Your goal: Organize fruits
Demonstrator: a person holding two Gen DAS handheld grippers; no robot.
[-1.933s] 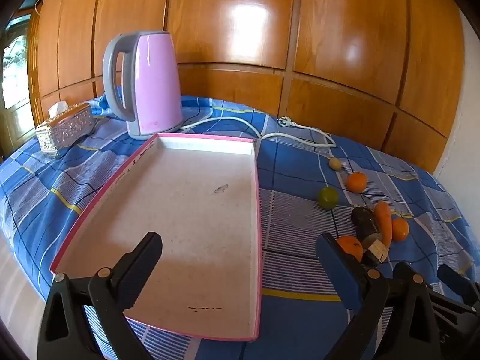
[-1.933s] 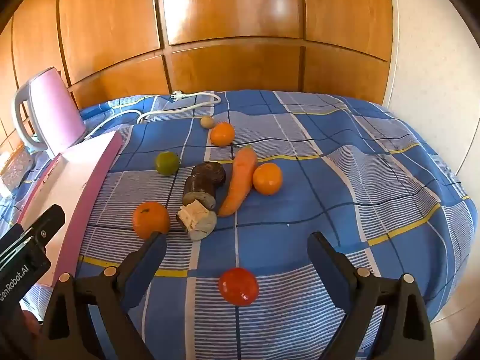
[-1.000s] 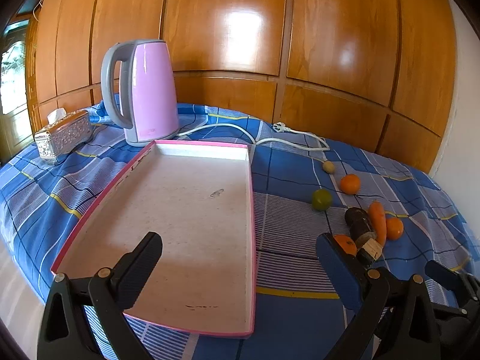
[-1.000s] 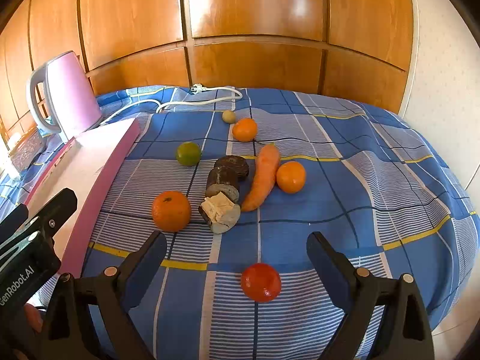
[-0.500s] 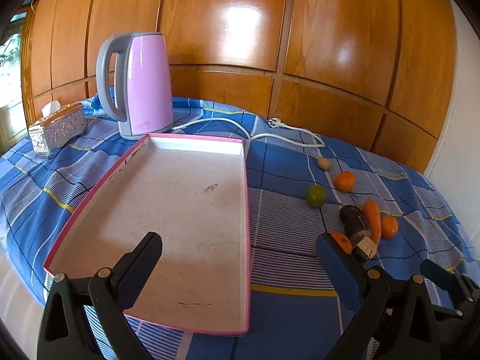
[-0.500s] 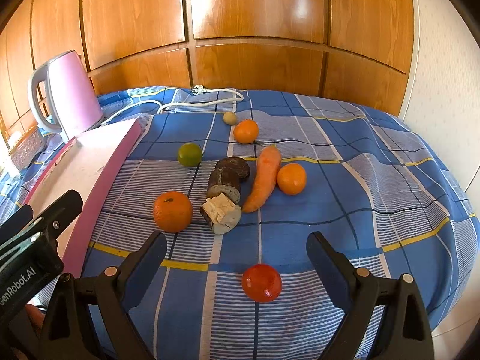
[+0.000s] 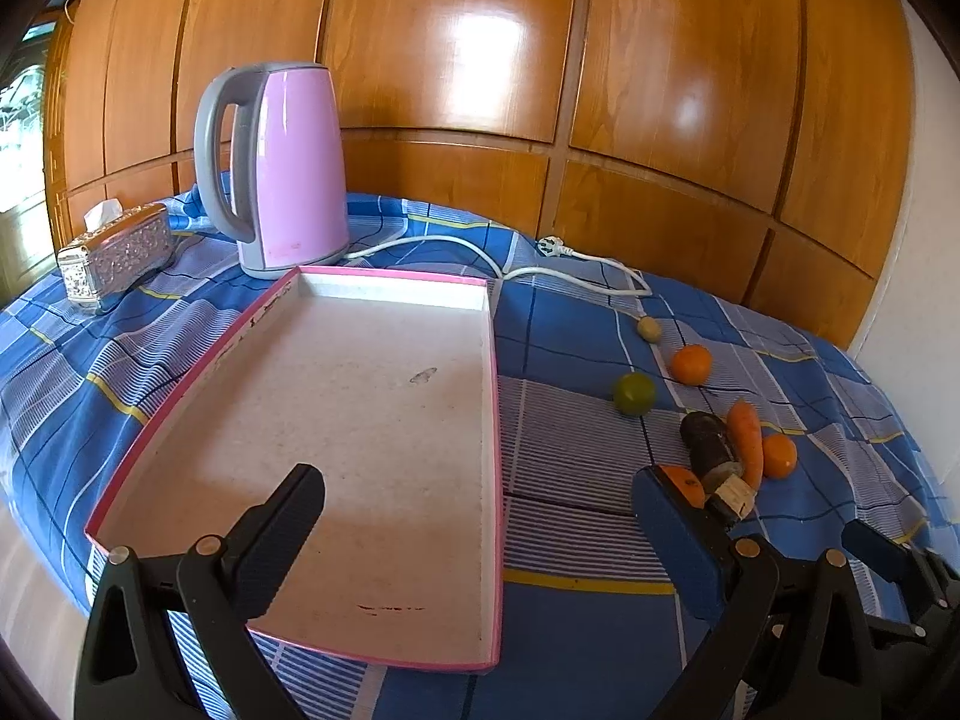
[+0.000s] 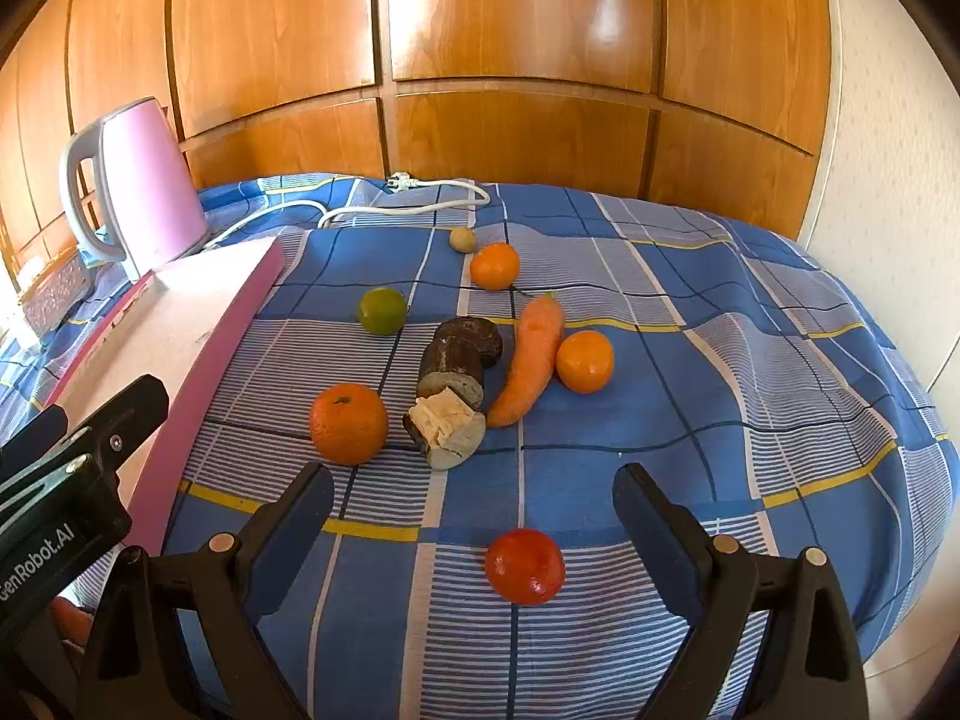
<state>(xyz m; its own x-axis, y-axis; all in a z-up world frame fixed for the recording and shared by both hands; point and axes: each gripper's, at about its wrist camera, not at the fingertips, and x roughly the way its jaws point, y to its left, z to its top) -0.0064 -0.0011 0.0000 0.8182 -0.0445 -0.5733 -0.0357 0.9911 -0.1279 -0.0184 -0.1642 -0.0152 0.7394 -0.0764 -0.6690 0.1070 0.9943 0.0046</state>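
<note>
While both tongs gape wide and empty, the right tongs (image 8: 474, 516) should drop straight over the tomato (image 8: 525, 566) lying just ahead between their tips, close gently, then carry it to the bare tray (image 7: 384, 420) under the left tongs (image 7: 480, 516).

A blue checked cloth (image 8: 690, 312) covered the surface. On it lay a pink-rimmed tray (image 7: 495, 420), kettle (image 7: 288, 168), tissue box (image 7: 114, 258), oranges (image 8: 348, 423), lime (image 8: 382, 310), carrot (image 8: 531, 360), and tomato (image 8: 525, 566).

Both grippers, left (image 7: 480, 516) and right (image 8: 474, 504), are black plastic clamps with ribbed pads, silver rivets; white "GenRobot.AI" lettering marks one.
</note>
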